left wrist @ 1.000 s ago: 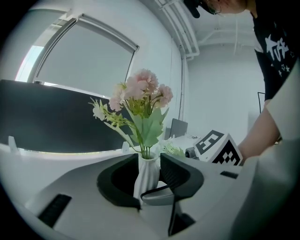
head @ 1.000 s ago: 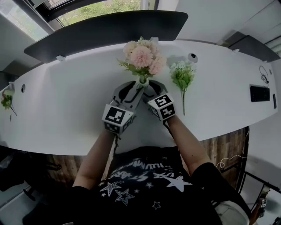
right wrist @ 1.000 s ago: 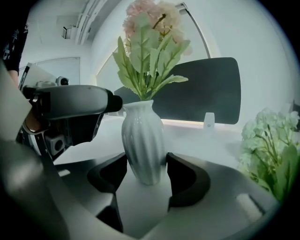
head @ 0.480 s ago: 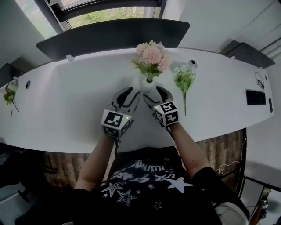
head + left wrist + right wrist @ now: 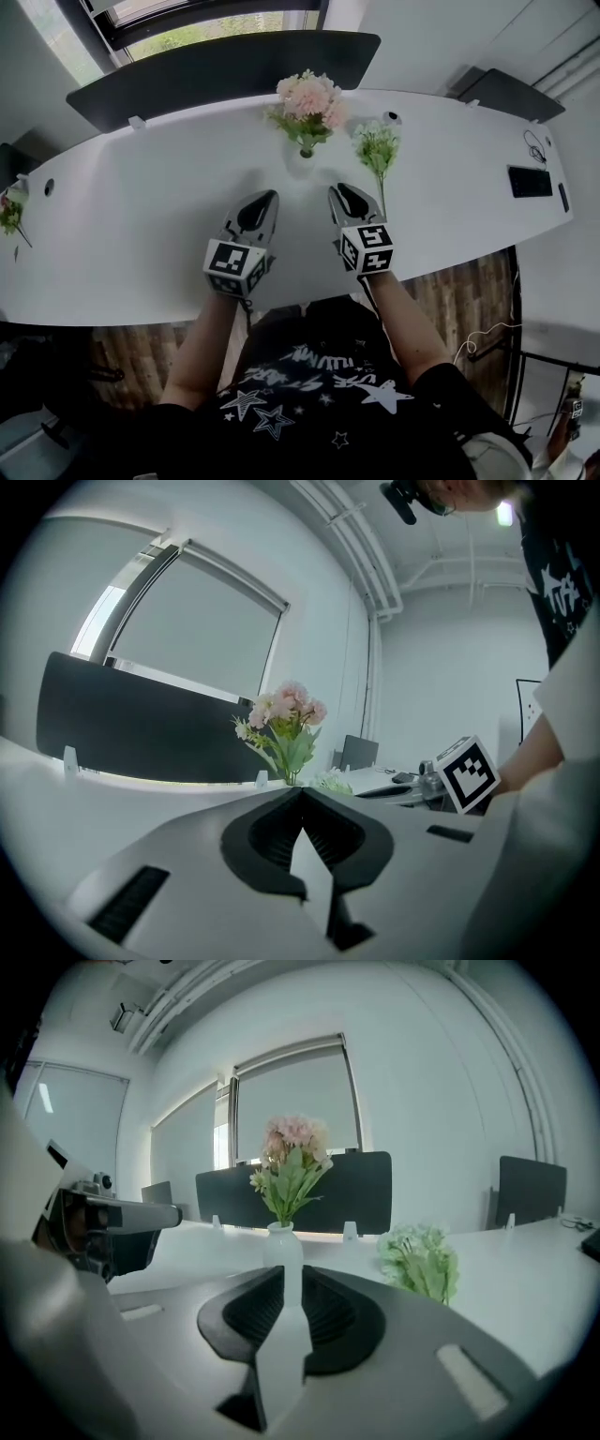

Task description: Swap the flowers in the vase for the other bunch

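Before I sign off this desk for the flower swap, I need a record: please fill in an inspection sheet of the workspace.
Surface: white desk, curved far edge.
Job's things: pink flowers standing in the white vase; green bunch lying on the desk to its right.
Clutter: small round camera by the green bunch; dark flat device at the right end; flower sprig far left.
Grippers: left gripper fingers shut, empty; right gripper fingers have just been closing, slim gap left, nothing between; both short of the vase.
Cables: thin cable near the dark device.
Surroundings: dark divider panel behind the desk, window beyond.
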